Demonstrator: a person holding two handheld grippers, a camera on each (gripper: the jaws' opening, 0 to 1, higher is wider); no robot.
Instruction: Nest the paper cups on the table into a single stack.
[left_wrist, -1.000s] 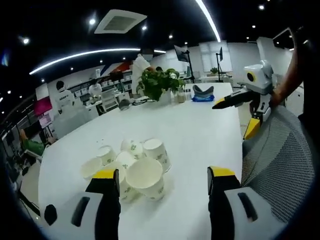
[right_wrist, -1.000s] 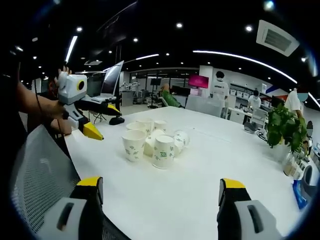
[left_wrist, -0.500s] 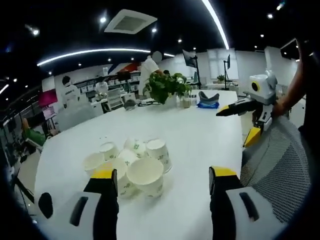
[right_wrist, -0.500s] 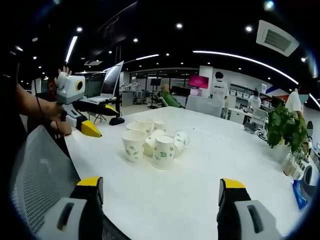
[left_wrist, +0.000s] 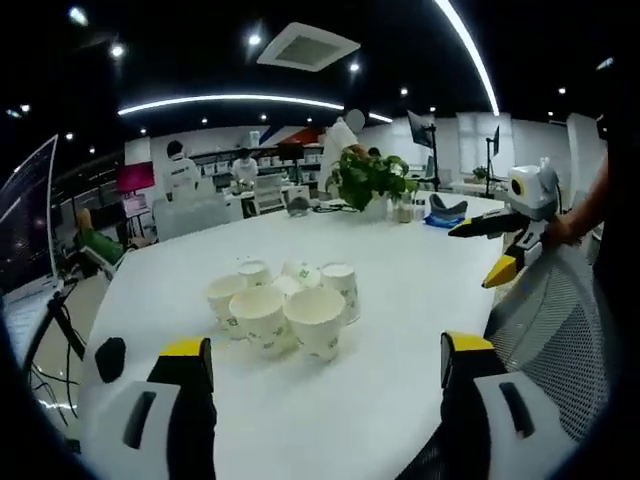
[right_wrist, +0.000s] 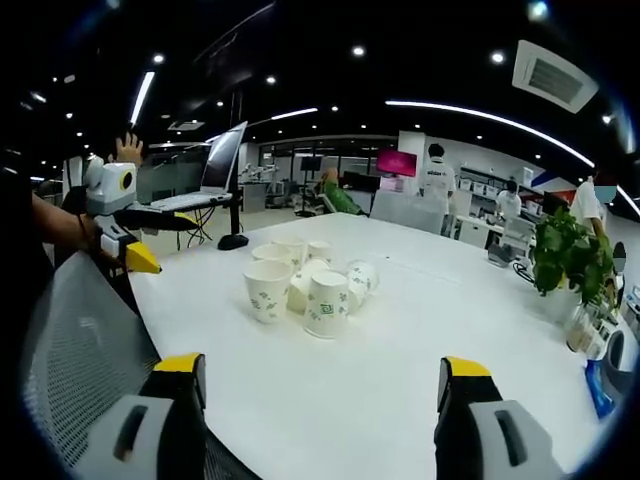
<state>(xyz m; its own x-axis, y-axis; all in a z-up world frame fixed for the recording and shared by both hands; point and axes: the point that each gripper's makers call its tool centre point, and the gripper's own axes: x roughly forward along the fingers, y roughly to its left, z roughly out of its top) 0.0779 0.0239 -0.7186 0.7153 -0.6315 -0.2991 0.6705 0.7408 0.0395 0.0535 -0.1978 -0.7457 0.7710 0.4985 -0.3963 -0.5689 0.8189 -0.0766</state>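
I see an open office: dark ceiling with a light strip (left_wrist: 230, 100), a potted plant (left_wrist: 370, 178) upper right.

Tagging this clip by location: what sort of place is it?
Most likely an open-plan office or lab: a large white table with paper cups, a monitor on a stand, a potted plant, recessed ceiling lights and people at desks behind.
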